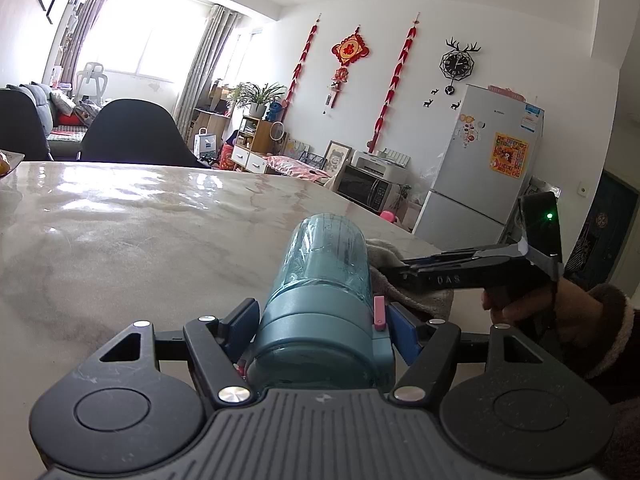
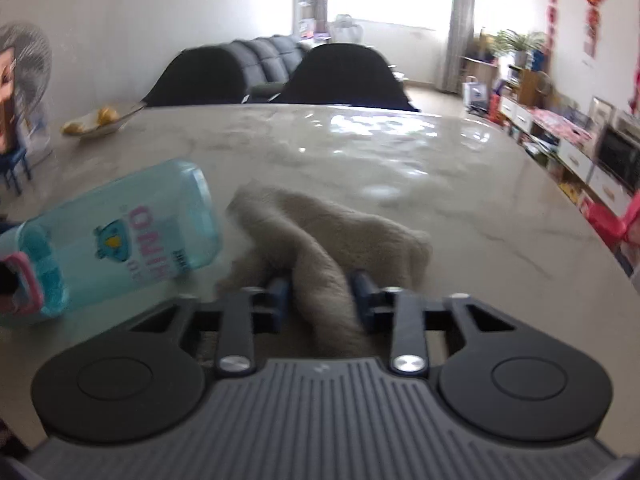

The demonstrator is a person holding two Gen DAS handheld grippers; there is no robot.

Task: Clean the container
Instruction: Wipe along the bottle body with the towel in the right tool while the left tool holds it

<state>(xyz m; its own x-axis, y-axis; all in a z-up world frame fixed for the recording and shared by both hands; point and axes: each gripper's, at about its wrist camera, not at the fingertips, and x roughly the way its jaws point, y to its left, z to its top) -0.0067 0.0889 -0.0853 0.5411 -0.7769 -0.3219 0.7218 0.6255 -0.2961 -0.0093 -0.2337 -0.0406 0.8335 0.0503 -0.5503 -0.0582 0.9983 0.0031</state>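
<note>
We've got one teal bottle [image 1: 324,280] clamped sideways above the counter [image 1: 140,232] in our left tongs [image 1: 320,324], one beige cloth [image 2: 320,248] just beside it pinched in our right tongs [image 2: 322,292].

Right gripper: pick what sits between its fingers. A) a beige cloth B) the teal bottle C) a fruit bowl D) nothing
A: in the right wrist view the right gripper has its blue fingers closed on a fold of the beige cloth, while the teal bottle lies off to the side, held by the left gripper.
</note>
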